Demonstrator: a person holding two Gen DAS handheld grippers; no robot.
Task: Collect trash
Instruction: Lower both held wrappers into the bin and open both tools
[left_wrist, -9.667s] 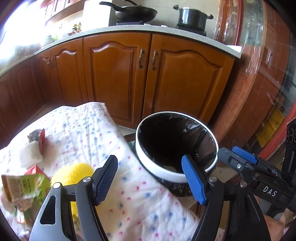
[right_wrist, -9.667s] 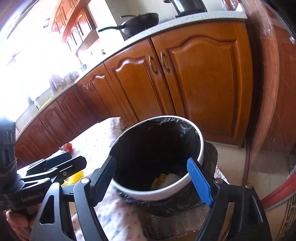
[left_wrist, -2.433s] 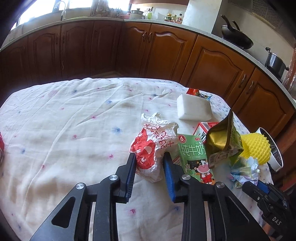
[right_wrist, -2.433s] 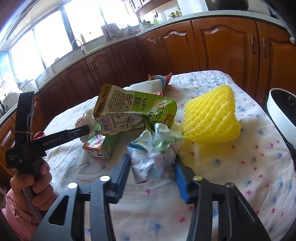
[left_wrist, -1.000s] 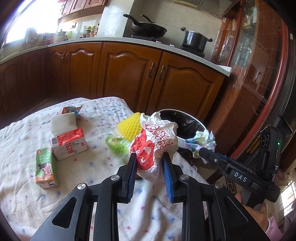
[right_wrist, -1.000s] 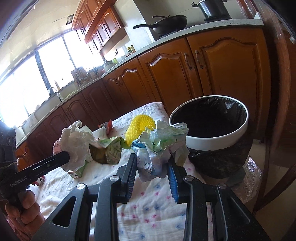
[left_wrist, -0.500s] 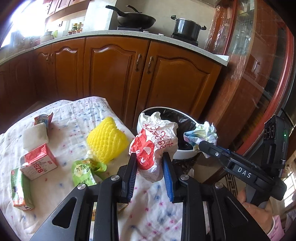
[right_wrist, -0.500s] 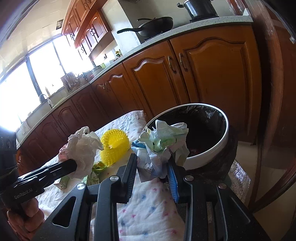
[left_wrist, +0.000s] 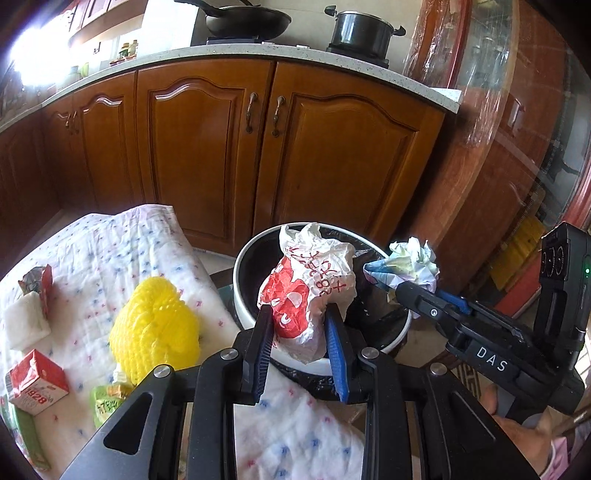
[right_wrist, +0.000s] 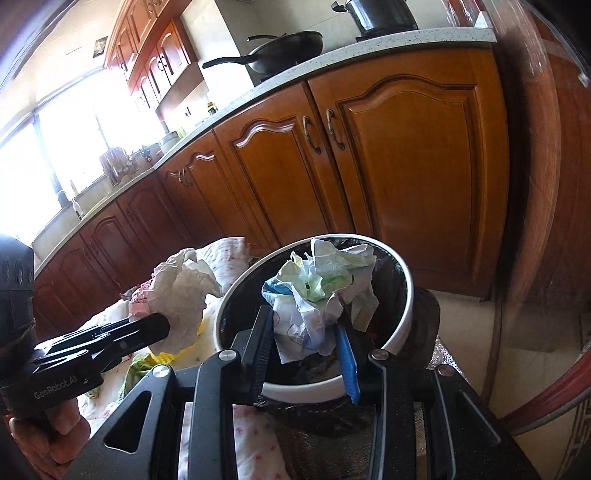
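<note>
My left gripper is shut on a crumpled red-and-white plastic bag, held over the near rim of the white trash bin with its black liner. My right gripper is shut on a crumpled pale blue-green wrapper, held over the bin's opening. The wrapper and right gripper also show in the left wrist view, at the bin's right side. The bag and left gripper show in the right wrist view, left of the bin.
On the flowered tablecloth lie a yellow foam net, a green pouch, a red-and-white carton, a white block and a red wrapper. Wooden cabinets stand close behind the bin.
Both grippers have moved toward the bin with their trash. The bag and the wrapper now hang over the bin's opening. Both stay shut.
</note>
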